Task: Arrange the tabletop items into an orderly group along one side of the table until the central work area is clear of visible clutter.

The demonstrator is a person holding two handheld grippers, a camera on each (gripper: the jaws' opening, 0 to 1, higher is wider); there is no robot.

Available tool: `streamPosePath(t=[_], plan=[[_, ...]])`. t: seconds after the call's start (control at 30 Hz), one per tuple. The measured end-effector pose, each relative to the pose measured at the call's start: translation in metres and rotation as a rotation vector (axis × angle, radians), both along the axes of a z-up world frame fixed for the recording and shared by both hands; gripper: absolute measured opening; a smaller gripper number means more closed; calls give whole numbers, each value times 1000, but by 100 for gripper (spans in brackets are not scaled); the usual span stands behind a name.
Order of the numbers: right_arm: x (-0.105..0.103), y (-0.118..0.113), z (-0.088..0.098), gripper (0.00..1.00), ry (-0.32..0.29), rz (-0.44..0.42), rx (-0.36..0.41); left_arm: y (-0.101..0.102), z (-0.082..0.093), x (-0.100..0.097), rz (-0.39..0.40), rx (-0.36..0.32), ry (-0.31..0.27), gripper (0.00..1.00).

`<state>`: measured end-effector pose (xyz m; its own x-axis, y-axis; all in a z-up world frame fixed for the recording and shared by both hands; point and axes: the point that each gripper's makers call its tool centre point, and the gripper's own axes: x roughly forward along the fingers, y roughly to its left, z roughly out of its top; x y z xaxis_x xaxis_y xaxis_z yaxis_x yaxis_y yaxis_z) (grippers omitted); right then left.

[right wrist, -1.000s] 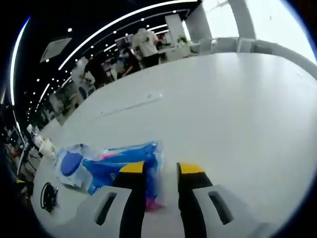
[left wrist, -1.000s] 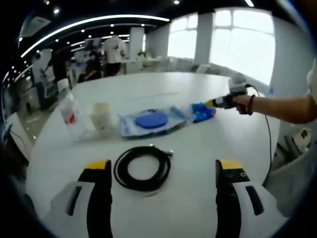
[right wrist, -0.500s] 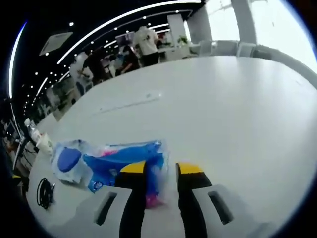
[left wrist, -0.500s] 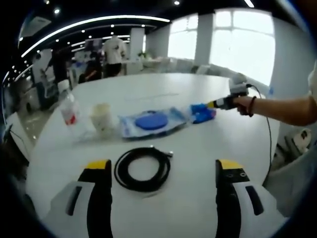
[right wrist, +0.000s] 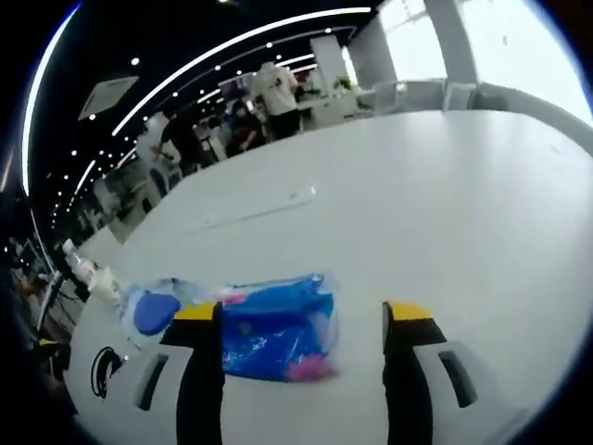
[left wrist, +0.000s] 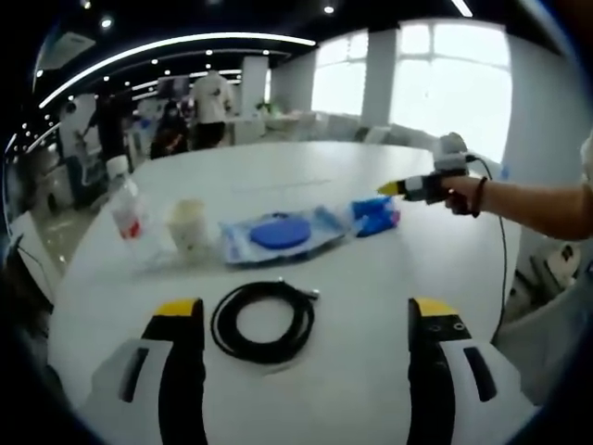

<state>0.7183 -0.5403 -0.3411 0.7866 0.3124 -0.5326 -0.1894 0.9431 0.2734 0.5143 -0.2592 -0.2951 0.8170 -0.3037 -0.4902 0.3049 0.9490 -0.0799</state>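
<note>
A black cable coil (left wrist: 264, 322) lies on the white table (left wrist: 371, 278) just beyond my left gripper (left wrist: 306, 320), which is open and holds nothing. Past the coil, in a row from left to right, are a clear bottle (left wrist: 125, 199), a paper cup (left wrist: 188, 225), a wipes pack with a blue lid (left wrist: 278, 234) and a blue packet (left wrist: 375, 215). My right gripper (left wrist: 385, 189), held by a hand (left wrist: 460, 192), hovers just above and right of the packet. In the right gripper view, my right gripper (right wrist: 304, 320) is open with the blue packet (right wrist: 278, 329) lying flat between its jaws, beside the wipes pack (right wrist: 153, 311).
In the right gripper view, a wide bare stretch of table (right wrist: 435, 185) runs beyond the packet, and the cable coil (right wrist: 107, 366), cup (right wrist: 107, 283) and bottle (right wrist: 79, 264) sit at the far left. People stand in the room behind the table. A black cord (left wrist: 503, 269) hangs from the right gripper.
My right gripper has opened and let go of the blue packet, which now rests on the table; the gripper has lifted slightly off it. The left gripper has stayed open and still.
</note>
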Motion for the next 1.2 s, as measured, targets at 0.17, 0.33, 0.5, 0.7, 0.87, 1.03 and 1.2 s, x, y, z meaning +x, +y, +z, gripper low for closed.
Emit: streamPosePath(t=[0.17,0.33,0.5,0.7,0.87,1.03,1.2], plan=[[-9,8,12,84,-36,22,-21,0,3,2,2,-9,-10,91],[-21,21,23,90,-59,67,-18,-4,5,1,-14,-18,-9,93],[-38,39,29,96,-56,136,5,-5,17,-1,-16,-26,-22,95],[-55,54,29,98,-41,167,9,-3,27,-5,-27,-20,-37,96],[-69,65,22,97,-6,216,5,-2,32,-9,-34,-45,-39,98],[-86,84,19,96,17,276,-2,5,34,-13,-37,-31,-43,99],[-101,100,16,94,32,319,-7,12,33,-18,-32,-26,-36,99]])
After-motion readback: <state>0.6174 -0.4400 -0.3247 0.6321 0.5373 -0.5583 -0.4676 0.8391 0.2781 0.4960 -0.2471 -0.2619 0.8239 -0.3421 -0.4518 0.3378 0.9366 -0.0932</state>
